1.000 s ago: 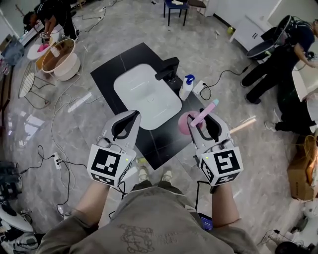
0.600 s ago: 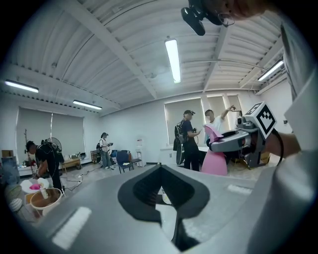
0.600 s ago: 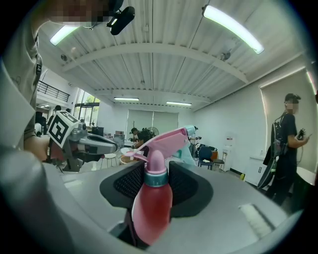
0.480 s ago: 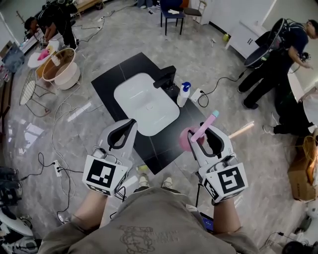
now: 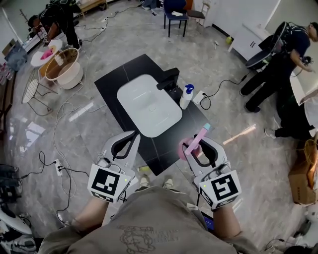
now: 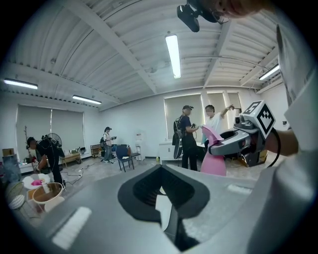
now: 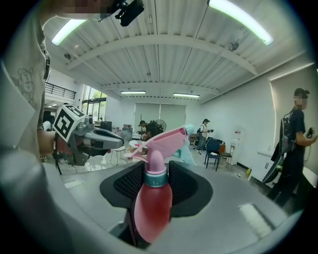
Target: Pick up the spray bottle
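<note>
My right gripper (image 5: 198, 145) is shut on a pink spray bottle (image 5: 186, 147), with its pads on the neck and the trigger head sticking up past the jaws. In the right gripper view the pink bottle (image 7: 153, 198) fills the space between the black pads. My left gripper (image 5: 130, 137) is shut, with nothing in it and its jaw tips together. A white spray bottle with a blue head (image 5: 186, 95) stands on the black slab (image 5: 112, 74), next to the black faucet (image 5: 169, 78) of the white basin (image 5: 149, 106). Both grippers hang short of the slab's near edge.
Cables and a power strip (image 5: 199, 90) lie on the grey floor around the slab. A wooden stick (image 5: 240, 134) lies to the right. People stand at the right (image 5: 278, 64) and far left (image 5: 59, 20). A blue chair (image 5: 176, 12) is at the back and tubs (image 5: 62, 64) are at the left.
Both grippers have drawn back toward me, away from the basin. The pink bottle stays gripped in the right one. The left one is still shut and empty.
</note>
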Action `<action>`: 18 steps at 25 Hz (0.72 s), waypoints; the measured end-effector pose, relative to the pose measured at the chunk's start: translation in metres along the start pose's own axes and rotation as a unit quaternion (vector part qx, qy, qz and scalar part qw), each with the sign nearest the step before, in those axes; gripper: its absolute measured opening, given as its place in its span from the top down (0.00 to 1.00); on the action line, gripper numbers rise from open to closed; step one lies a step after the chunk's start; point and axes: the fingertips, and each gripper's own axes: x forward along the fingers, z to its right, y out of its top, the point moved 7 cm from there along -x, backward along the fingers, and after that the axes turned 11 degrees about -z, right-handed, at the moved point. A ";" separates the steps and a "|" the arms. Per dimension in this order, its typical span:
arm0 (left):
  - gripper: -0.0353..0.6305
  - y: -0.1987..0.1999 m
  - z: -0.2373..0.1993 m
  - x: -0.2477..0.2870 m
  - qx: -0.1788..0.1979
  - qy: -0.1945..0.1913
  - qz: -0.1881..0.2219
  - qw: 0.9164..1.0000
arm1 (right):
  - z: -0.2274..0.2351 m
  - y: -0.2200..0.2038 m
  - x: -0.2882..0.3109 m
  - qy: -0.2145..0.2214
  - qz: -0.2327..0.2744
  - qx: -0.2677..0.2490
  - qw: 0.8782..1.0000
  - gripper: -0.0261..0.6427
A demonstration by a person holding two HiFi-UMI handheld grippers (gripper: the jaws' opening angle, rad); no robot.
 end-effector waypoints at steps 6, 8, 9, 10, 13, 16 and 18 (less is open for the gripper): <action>0.95 -0.015 0.003 0.000 -0.005 0.002 -0.019 1.000 | -0.007 -0.012 0.005 0.016 -0.017 0.007 1.000 0.70; 0.95 -0.018 0.003 -0.002 -0.006 0.004 -0.020 1.000 | -0.009 -0.014 0.006 0.015 -0.017 0.009 1.000 0.70; 0.94 -0.018 0.003 -0.002 -0.007 0.005 -0.019 1.000 | -0.009 -0.014 0.006 0.012 -0.017 0.009 1.000 0.70; 0.95 -0.017 0.002 -0.004 -0.007 0.006 -0.019 1.000 | -0.010 -0.013 0.006 0.011 -0.017 0.009 1.000 0.70; 0.95 -0.013 0.001 -0.008 -0.007 0.008 -0.017 1.000 | -0.012 -0.010 0.004 0.011 -0.019 0.007 1.000 0.70; 0.95 -0.013 0.000 -0.008 -0.004 0.009 -0.018 1.000 | -0.012 -0.009 0.004 0.011 -0.020 0.008 1.000 0.70; 0.95 -0.014 0.001 -0.008 -0.004 0.008 -0.019 1.000 | -0.012 -0.009 0.005 0.012 -0.020 0.008 1.000 0.70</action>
